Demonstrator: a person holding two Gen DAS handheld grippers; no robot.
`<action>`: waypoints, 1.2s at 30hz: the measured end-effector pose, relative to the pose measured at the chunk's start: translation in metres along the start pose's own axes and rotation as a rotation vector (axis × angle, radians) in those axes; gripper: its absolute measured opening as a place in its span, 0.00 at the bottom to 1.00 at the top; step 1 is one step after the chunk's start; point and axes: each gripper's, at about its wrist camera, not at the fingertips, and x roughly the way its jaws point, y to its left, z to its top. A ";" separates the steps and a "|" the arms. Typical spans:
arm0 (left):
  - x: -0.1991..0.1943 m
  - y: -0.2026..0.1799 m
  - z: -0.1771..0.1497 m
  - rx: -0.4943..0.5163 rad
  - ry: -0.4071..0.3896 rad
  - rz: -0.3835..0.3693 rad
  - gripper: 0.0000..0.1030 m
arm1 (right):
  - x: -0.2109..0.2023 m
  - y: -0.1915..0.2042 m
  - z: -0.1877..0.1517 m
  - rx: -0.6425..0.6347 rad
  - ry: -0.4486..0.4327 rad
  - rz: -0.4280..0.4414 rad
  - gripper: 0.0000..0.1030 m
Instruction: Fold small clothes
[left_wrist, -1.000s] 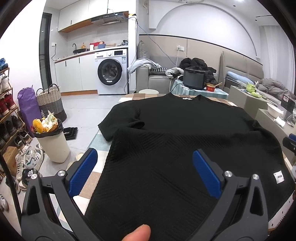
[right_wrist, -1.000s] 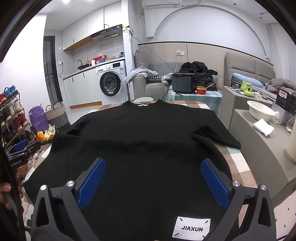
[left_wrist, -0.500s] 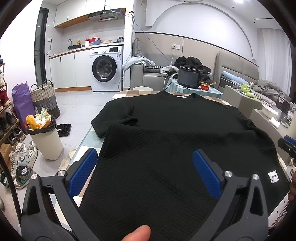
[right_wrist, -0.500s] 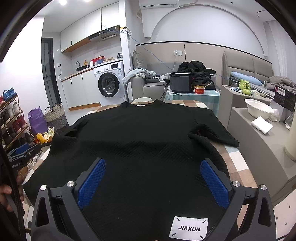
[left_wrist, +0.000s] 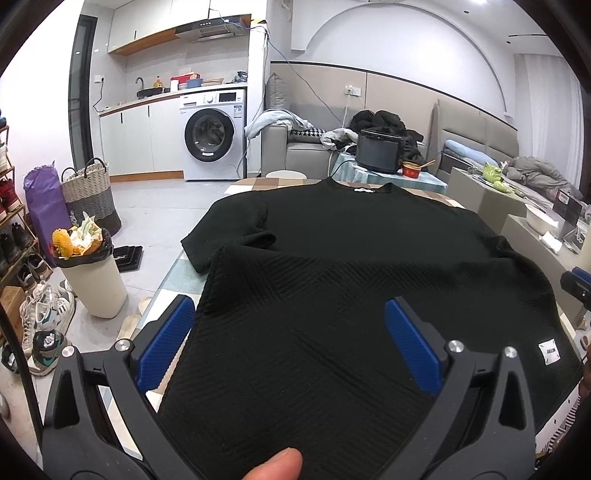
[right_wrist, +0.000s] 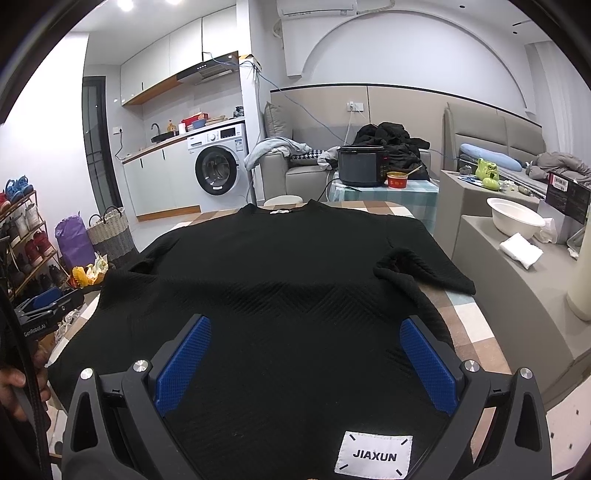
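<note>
The shirt (right_wrist: 280, 295) is lying flat on the table (right_wrist: 469, 325), collar at the far edge, hem toward me, both short sleeves spread out to the sides. It is a black knit with a raised zigzag texture; a white tag (right_wrist: 373, 456) is sitting near the hem on my right side.

Judging the fabric: soft and limp, fairly thick for its size, light, not slippery — the ribbing should be giving the pads good bite. It is going to sag and drape the moment I lift it, so one pinch will not be carrying the whole width. The right sleeve (right_wrist: 421, 269) is already bunching at the armpit, which suggests it creases easily.

Best hold, as I am reading it: the two hem corners, one per tool, pinching through both layers at the edge.

My left gripper (left_wrist: 291, 343) is hovering over the hem's left portion, jaws spread wide, nothing between them. My right gripper (right_wrist: 303, 365) is likewise gaping over the hem near the tag — empty. Whether either is touching the cloth, I cannot tell.

Beyond the table: a bin (left_wrist: 92, 280) on the floor to the left, a washer (left_wrist: 212, 134) at the back, a cooker (right_wrist: 364, 166) behind the collar.
</note>
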 end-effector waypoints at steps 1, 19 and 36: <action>0.000 -0.001 0.001 0.000 -0.001 -0.003 0.99 | 0.001 -0.001 0.000 0.002 0.004 -0.004 1.00; 0.005 -0.001 0.007 0.010 0.001 -0.032 0.99 | -0.003 -0.002 0.003 0.002 -0.005 -0.025 1.00; 0.000 -0.008 0.012 0.039 -0.005 -0.060 0.99 | -0.004 -0.003 0.008 -0.004 0.002 -0.018 1.00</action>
